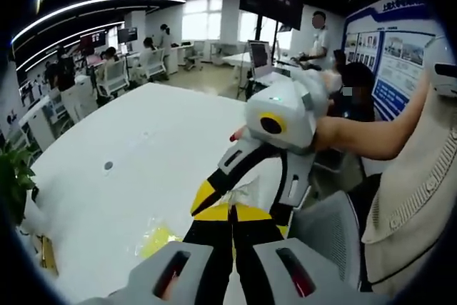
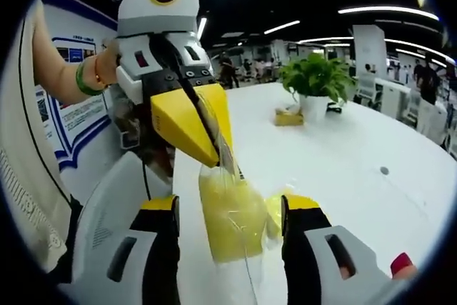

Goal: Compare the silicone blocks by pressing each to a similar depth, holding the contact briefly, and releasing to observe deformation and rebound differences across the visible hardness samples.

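On the white table point(image 2: 371, 155), my left gripper point(image 2: 196, 130) is pinching the clear bag point(image 2: 232, 226) of yellow silicone blocks. My right gripper point(image 2: 228, 230) is standing spread around it, so I'm risking the thin film slipping or tearing.

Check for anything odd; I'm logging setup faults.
The yellow block sits inside a clear bag, held upright by the left gripper pinching its top, between the right gripper's open jaws, rather than lying flat on the table.

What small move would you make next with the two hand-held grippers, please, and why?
Probably lower the clear plastic bag holding a yellow silicone block onto the white table: the left hand-held gripper pinches its top, it hangs between the open right hand-held gripper jaws, unsupported for pressing.
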Demonstrator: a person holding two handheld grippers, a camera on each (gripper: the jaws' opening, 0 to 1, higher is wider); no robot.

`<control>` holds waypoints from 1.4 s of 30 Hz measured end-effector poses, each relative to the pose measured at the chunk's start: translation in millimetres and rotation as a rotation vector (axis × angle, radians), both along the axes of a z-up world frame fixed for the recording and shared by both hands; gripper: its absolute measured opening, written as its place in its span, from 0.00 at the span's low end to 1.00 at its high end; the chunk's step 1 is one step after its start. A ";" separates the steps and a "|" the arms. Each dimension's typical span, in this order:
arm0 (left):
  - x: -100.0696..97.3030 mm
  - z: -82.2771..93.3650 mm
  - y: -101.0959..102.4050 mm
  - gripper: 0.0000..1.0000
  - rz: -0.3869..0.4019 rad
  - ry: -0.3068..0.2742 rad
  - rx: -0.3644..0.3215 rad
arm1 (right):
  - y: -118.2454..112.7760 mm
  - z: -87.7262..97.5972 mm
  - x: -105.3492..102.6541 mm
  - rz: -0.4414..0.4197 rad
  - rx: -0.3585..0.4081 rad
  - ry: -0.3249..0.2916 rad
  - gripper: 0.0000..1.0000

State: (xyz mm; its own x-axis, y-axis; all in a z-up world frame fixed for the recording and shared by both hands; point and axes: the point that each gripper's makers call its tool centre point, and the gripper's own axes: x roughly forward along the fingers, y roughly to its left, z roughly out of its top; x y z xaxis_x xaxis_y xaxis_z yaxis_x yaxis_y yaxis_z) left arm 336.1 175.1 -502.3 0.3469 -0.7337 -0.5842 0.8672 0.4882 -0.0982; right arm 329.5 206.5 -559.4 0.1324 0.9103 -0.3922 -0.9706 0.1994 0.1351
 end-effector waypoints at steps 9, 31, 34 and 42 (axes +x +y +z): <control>4.7 -5.6 -10.0 0.00 -0.009 0.026 -0.010 | -37.2 14.0 1.1 -0.123 0.051 0.009 0.63; 35.9 -48.5 -32.8 0.00 0.007 0.126 -0.091 | -117.6 40.2 -9.1 -0.439 0.393 0.147 0.82; 44.9 -54.7 -35.8 0.00 0.015 0.126 -0.093 | -127.8 35.2 -10.3 -0.475 0.374 0.142 0.83; 66.6 -65.7 -59.4 0.00 0.015 0.169 -0.169 | -149.9 23.1 -14.7 -0.556 0.359 0.165 0.81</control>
